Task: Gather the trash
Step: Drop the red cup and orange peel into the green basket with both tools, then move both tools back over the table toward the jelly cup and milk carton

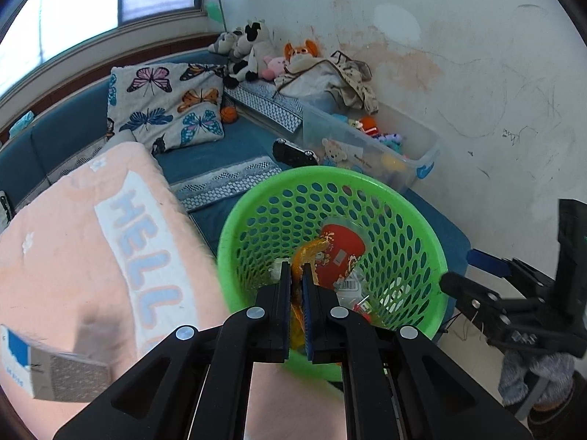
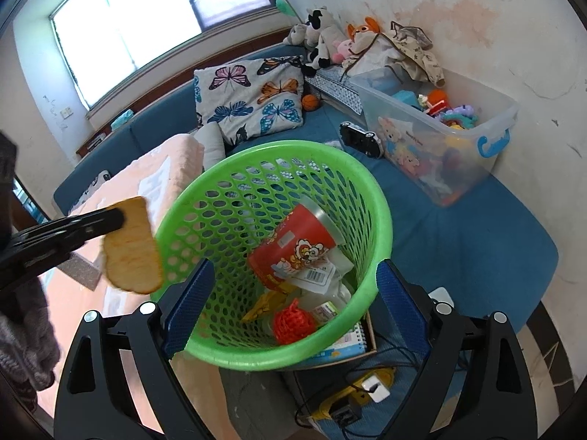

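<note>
A green mesh basket (image 1: 422,234) (image 2: 367,190) stands by the blue bed. Inside lie a red paper cup (image 2: 290,245), an orange net (image 2: 293,321) and several wrappers. My left gripper (image 1: 296,271) (image 2: 121,220) is shut on a flat orange-tan scrap (image 1: 310,251) (image 2: 132,245), held above the basket's left rim. My right gripper (image 2: 293,262) (image 1: 462,275) stands wide at the basket's near right side. Its blue pads (image 2: 190,293) flank the rim, and I see no firm press on it.
A pink "HELLO" blanket (image 1: 91,238) fills the left. A clear bin of toys (image 2: 440,139), a butterfly pillow (image 2: 253,99) and a black toy (image 2: 359,139) lie on the bed beyond. A notebook (image 2: 348,344) and a power strip with cables (image 2: 352,399) sit under the basket.
</note>
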Motion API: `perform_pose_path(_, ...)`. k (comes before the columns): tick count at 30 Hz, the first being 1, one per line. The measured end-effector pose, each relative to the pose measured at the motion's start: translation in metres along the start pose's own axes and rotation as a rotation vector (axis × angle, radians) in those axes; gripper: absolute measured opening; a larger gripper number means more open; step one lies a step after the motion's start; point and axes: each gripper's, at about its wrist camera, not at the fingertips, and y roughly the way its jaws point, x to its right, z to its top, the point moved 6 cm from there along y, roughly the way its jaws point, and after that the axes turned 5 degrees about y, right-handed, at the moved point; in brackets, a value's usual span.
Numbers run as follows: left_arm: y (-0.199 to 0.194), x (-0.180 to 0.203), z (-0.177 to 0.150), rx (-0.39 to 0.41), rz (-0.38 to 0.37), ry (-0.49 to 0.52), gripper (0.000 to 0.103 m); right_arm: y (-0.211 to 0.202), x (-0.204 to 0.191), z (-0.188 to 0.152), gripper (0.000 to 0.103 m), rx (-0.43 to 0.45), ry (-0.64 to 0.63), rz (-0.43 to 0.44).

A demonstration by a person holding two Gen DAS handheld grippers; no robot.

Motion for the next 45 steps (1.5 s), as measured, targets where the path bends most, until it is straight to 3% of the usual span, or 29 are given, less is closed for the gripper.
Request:
perform_pose_path(6,0.016,0.006,-0.005,-0.039,-0.035,-0.028,0.010,-0.008,-0.005,-0.007,0.089,0.007,-0.012,0.016)
perform_pose_path(10,0.014,0.007,-0.011,-0.041,-0.039,-0.030,0.024,-0.009,-0.008,-0.014,0.089,0.005,-0.020,0.018)
perform_pose_path(15,-0.008,0.002,-0.020,-0.012,-0.014,-0.019,0.028,-0.012,-0.013,-0.020,0.089,0.005,-0.034,0.021)
perform_pose_path(20,-0.039,-0.010,-0.034,0.024,0.017,-0.012,0.041,-0.016,-0.023,-0.027,0.089,0.004,-0.054,0.034)
perform_pose_path(24,-0.066,-0.023,-0.048,0.057,0.028,-0.037,0.042,-0.021,-0.037,-0.032,0.089,0.007,-0.072,0.052)
perform_pose_path(30,-0.103,-0.050,-0.084,0.072,0.063,-0.076,0.045,-0.028,-0.058,-0.039,0.089,0.009,-0.090,0.085)
perform_pose_path(37,-0.133,-0.083,-0.136,0.055,0.135,-0.121,0.062,-0.030,-0.086,-0.047,0.089,0.009,-0.123,0.117)
perform_pose_path(45,-0.144,-0.097,-0.193,0.018,0.125,-0.202,0.073,-0.026,-0.113,-0.058,0.089,-0.012,-0.158,0.152)
